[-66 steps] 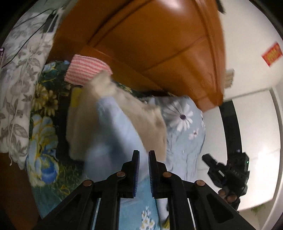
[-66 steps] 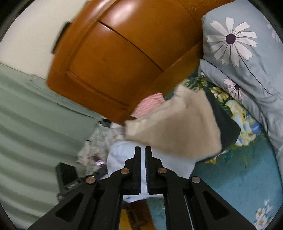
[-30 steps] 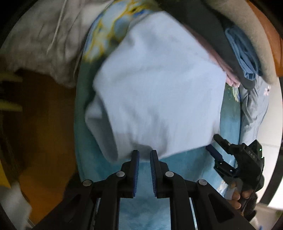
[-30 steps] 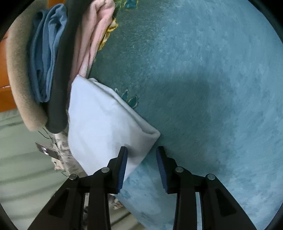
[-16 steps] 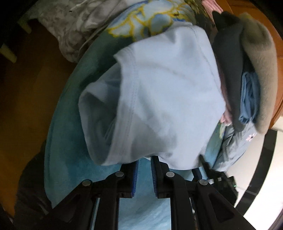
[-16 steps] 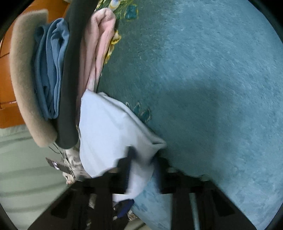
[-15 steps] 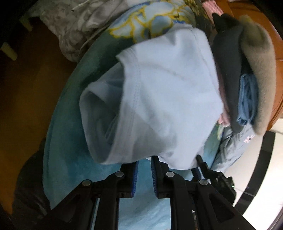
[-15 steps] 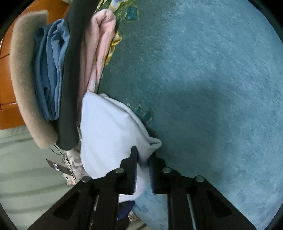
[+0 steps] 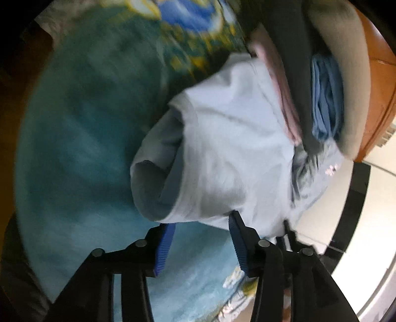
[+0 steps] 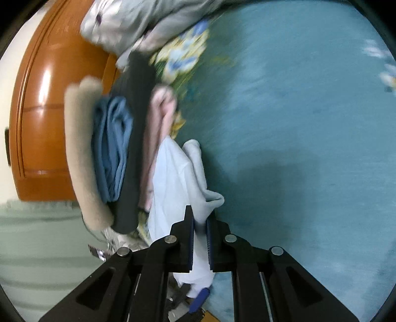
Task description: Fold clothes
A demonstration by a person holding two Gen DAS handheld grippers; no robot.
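A pale blue folded garment lies on the teal bedspread against a stack of folded clothes: beige, blue, dark grey and pink layers. My left gripper is open, its fingers just below the garment's lower edge, holding nothing. My right gripper is shut on the pale blue garment at its corner. The stack stands left of it in the right wrist view.
An orange wooden headboard rises behind the stack. A grey daisy-print pillow lies above it. The bedspread stretches to the right. White floor and a dark strip show past the bed's edge.
My left gripper has opened and let go of the pale blue garment. My right gripper stays shut on its corner. Both views have swung; the garment now lies against the stack.
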